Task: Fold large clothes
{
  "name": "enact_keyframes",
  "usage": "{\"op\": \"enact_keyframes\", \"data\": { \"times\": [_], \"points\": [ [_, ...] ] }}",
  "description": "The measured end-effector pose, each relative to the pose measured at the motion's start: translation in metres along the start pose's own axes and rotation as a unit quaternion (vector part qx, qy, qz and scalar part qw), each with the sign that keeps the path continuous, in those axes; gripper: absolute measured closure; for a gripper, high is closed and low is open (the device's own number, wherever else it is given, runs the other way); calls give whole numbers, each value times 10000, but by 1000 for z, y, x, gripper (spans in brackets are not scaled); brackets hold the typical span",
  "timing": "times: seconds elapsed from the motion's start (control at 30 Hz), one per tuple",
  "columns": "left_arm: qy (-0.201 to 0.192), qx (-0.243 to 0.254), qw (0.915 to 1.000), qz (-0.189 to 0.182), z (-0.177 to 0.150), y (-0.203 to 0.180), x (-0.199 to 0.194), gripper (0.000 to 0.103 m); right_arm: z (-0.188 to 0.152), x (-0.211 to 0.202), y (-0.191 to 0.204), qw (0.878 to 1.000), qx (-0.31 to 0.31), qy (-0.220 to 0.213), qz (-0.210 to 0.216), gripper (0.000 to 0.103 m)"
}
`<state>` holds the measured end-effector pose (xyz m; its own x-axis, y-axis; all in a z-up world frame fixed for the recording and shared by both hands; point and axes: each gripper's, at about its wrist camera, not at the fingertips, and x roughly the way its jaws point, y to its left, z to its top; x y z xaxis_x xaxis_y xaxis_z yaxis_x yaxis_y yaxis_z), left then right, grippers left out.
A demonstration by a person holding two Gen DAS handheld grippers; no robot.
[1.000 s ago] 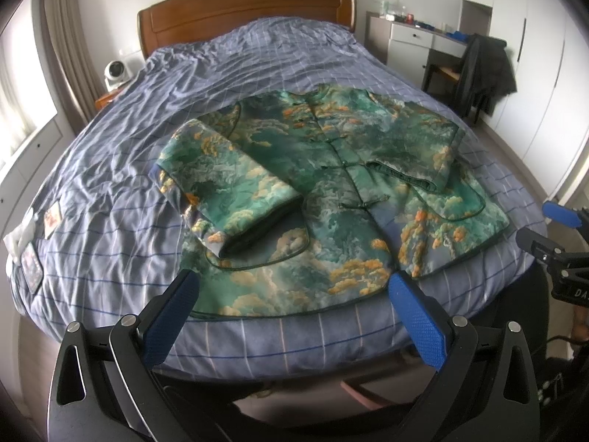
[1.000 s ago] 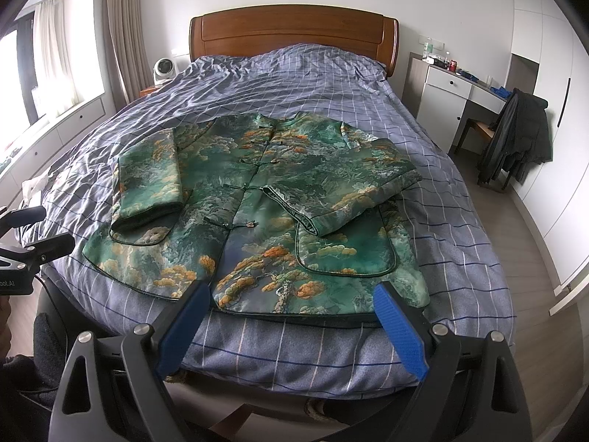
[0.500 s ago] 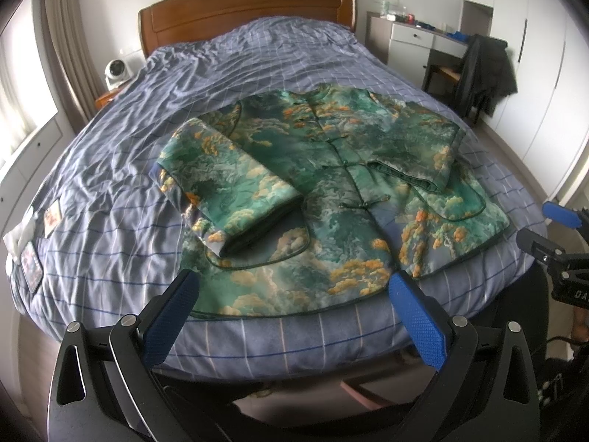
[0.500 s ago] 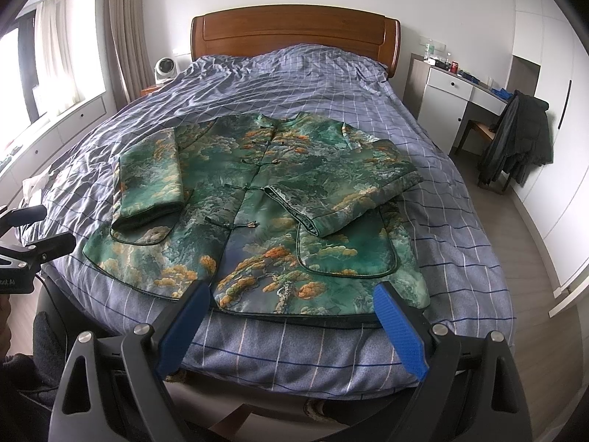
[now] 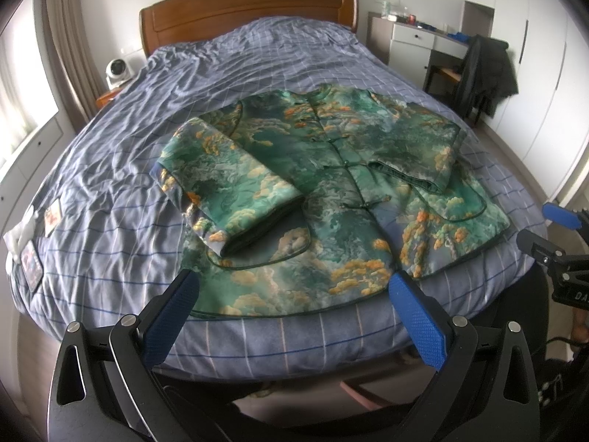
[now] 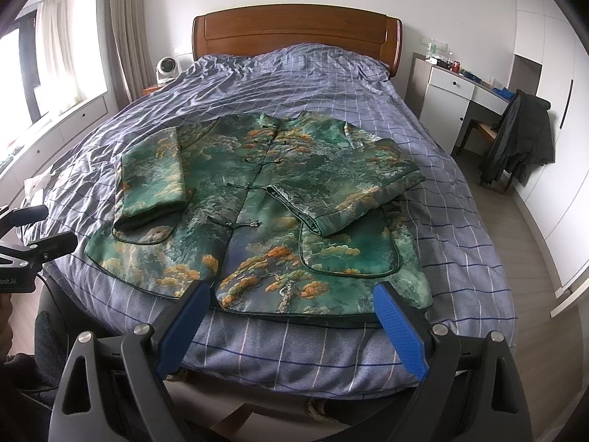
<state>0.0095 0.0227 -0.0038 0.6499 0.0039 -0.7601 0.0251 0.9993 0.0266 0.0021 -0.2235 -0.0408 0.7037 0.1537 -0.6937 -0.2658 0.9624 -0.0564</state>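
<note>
While both tools hang off the foot of the bed, neither touches cloth. Left gripper [image 5: 292, 302]: level, aimed up the bed, blue pads spread wide, nothing between them. Right gripper [image 6: 292, 309]: same pose, pads equally wide apart and empty.

Jacket [image 5: 331, 199], green brocade with orange cloud print, lies front-up on the checked blue duvet [image 5: 154, 154], hem near the foot edge, collar toward the wooden headboard [image 6: 298, 29]. Both sleeves are folded in across the body, each lying over a front pocket.

Left view only: small items at the duvet's left edge, too blurred to name, and the right gripper's blue tip at far right. Right view only: window and curtain [image 6: 125, 29] at left, and the left gripper at the left edge. Both views show a white fan [image 6: 167, 68] beside the headboard, a white desk [image 6: 460, 88] and a dark coat [image 6: 522, 140] draped on a chair.

Desk top holds small bottles and a red can; details unclear.
</note>
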Motion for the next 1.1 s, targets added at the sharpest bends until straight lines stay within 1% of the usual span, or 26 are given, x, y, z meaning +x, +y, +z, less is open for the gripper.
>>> {"op": "enact_keyframes", "data": {
  "times": [0.2, 0.4, 0.53, 0.6, 0.67, 0.73, 0.8, 0.87, 1.0, 1.07, 1.1],
  "points": [
    [-8, -2, 10000, 12, 0, 1, 0, 0, -2, 2, 3, 10000, -11, 37, -47, 11],
    [-14, -6, 10000, 19, -1, 3, 0, 0, 1, 4, -5, 9995, 112, 140, -269, 11],
    [-36, -34, 10000, 78, -1, 6, 0, 0, 6, 0, -5, 9994, -29, 24, -333, 11],
    [-41, -74, 9999, 116, -1, 9, 2, 0, 9, -1, -3, 9996, -138, -33, -260, 11],
    [-37, -149, 9998, 136, 1, 13, 1, 0, 17, 0, -9, 9995, -203, -137, -173, 11],
    [-34, -232, 9996, 143, 1, 17, 1, 0, 28, 2, -12, 9977, -516, -373, -247, 11],
    [-45, -296, 9994, 143, 0, 20, 1, 0, 41, 12, -18, 9937, -866, -600, -370, 11],
    [-41, -323, 9994, 148, -1, 21, 2, 0, 50, 27, -20, 9904, -1167, -639, -381, 11],
    [-5, -347, 9993, 137, -2, 21, 4, 0, 65, 78, -18, 9858, -1660, -258, 3, 11],
    [-10, -353, 9993, 141, -2, 21, 4, 0, 68, 105, -9, 9807, -1944, -95, 184, 11],
    [-7, -360, 9992, 148, -2, 21, 4, 0, 69, 119, -3, 9775, -2098, -8, 192, 11]
  ]
}}
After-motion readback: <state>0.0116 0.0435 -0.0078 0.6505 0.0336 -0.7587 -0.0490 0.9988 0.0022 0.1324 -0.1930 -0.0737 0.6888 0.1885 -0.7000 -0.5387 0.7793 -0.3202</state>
